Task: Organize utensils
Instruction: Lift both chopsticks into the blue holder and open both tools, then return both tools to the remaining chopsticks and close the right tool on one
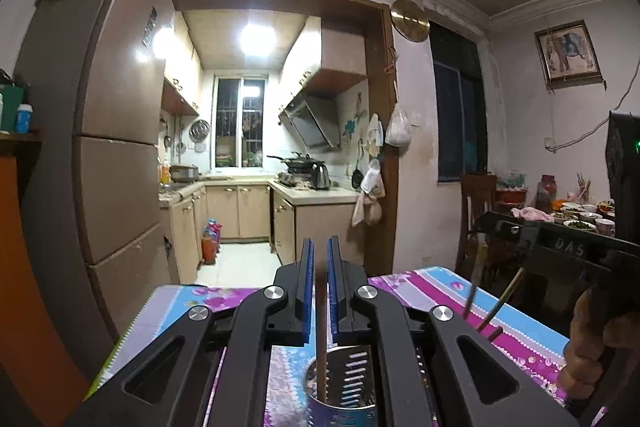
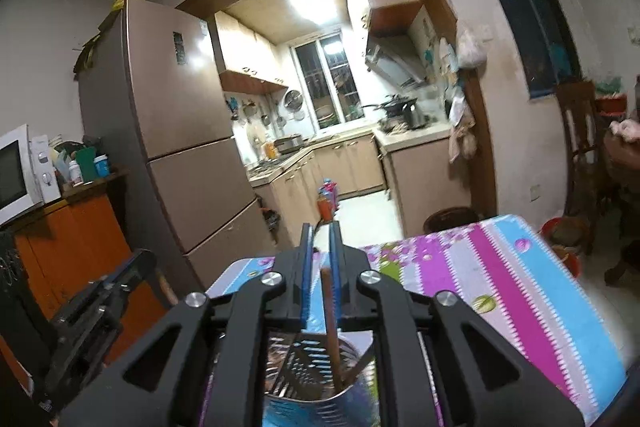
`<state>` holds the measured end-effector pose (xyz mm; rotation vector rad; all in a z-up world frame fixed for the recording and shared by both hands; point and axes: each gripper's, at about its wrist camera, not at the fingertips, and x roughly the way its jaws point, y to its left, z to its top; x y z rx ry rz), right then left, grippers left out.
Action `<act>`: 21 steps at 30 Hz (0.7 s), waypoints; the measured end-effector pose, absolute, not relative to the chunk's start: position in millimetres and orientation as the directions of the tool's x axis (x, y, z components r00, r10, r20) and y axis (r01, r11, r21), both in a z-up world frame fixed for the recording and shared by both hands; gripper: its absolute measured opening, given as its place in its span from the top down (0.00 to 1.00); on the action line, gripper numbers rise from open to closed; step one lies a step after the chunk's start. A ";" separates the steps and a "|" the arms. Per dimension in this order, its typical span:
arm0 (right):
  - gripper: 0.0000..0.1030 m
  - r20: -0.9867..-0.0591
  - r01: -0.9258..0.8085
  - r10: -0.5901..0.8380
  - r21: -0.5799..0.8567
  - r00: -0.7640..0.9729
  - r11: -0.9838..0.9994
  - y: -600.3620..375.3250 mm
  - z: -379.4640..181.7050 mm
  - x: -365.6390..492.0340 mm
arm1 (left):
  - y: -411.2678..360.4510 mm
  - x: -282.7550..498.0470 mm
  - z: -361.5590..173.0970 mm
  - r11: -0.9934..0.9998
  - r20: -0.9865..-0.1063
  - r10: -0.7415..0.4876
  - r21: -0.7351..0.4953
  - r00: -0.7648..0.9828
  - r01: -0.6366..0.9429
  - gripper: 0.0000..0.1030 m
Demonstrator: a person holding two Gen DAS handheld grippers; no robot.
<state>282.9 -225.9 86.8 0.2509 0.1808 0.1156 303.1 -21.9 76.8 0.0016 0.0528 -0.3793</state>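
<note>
Each pair of tongs, left (image 1: 319,259) and right (image 2: 320,247), pinches a thin brown chopstick (image 1: 321,339) standing upright. Both sticks reach down into a perforated steel utensil holder (image 2: 316,379) on the striped floral surface (image 2: 500,267).

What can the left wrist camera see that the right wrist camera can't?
Only the left view shows the framed picture and the bowls of food on a far table. Only the right view shows the microwave on an orange cabinet. Both show a thin stick between blue fingers, reaching into the metal utensil holder, plus the fridge and striped tablecloth.
</note>
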 end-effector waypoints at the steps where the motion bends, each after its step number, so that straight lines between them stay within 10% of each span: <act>1: 0.81 -0.145 -0.091 0.131 0.253 0.981 0.963 -229.0 93.0 277.9 | -16.2 298.4 85.6 0.930 -0.030 -0.368 -0.016 0.929 0.368 0.92; 11: 0.81 -0.028 -0.108 0.117 0.225 0.993 0.968 -267.9 128.7 191.8 | 48.3 200.4 139.1 0.955 0.153 -0.293 0.007 0.944 0.296 0.73; 17: 0.78 -0.059 -0.125 0.138 0.191 0.989 0.974 -287.0 104.8 113.4 | 89.3 130.3 112.1 0.973 0.096 -0.231 0.041 0.968 0.228 0.44; 21: 0.66 -0.121 -0.124 0.148 0.188 0.981 0.974 -292.1 75.8 66.0 | 107.6 84.9 75.7 0.976 -0.017 -0.197 0.096 0.980 0.197 0.43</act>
